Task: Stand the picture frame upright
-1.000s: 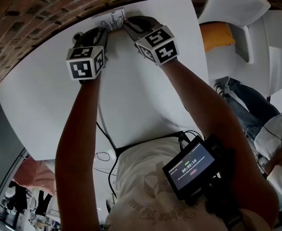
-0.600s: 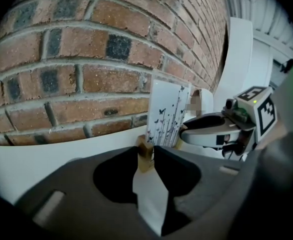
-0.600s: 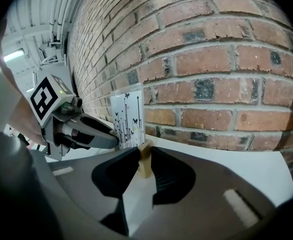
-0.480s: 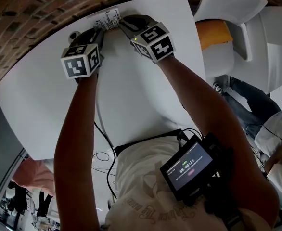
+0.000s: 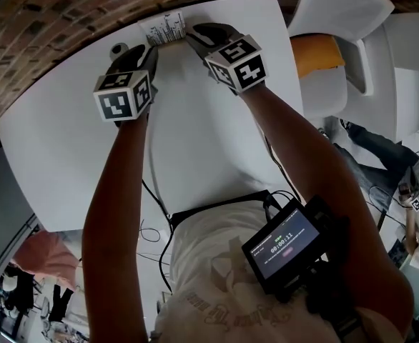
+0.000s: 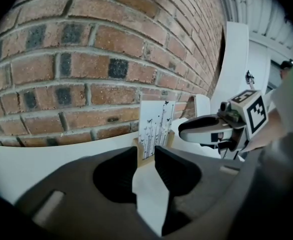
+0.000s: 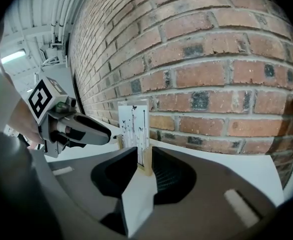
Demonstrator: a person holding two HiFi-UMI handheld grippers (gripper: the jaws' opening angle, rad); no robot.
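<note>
**FRAME UPRIGHT AT FAR EDGE, BOTH GRIPPERS AT IT**

Pose: both arms are reaching fwd across the tabletop (image 5: pixel 66 141), forearms converging toward its far edge. The left gripper (image 5: pixel 149 48) and right gripper (image 5: pixel 194 34) are pointing inward at each other, approx. level with the surface, marker cubes facing up.

Gripper state:
- L: jaws are standing apart w/ a clear gap. The frame's near end is showing just beyond the tips, and nothing is being pinched.
- R: jaws are opening. One end of the frame's wooden base is sitting between the tips; whether the pads are touching it cannot be told.

Task item: the picture frame (image 5: pixel 165 28) is standing upright at the middle of the far edge, close to the brick wall (image 5: pixel 52 20). It is a white card w/ thin black stems and butterflies, set in a low wooden base. The card's long axis is running vertically, the base is lying along the far edge, and the printed face is looking back toward the person. The grippers are flanking it, one at each end.

Surroundings: a white chair (image 5: pixel 345 13) w/ an orange cushion (image 5: pixel 320 52) is sitting off the right edge. A small screen unit (image 5: pixel 284 245) is hanging at the person's chest, and a cable (image 5: pixel 156 184) is trailing over the near edge. Nothing is lying between the grippers and the frame.
</note>
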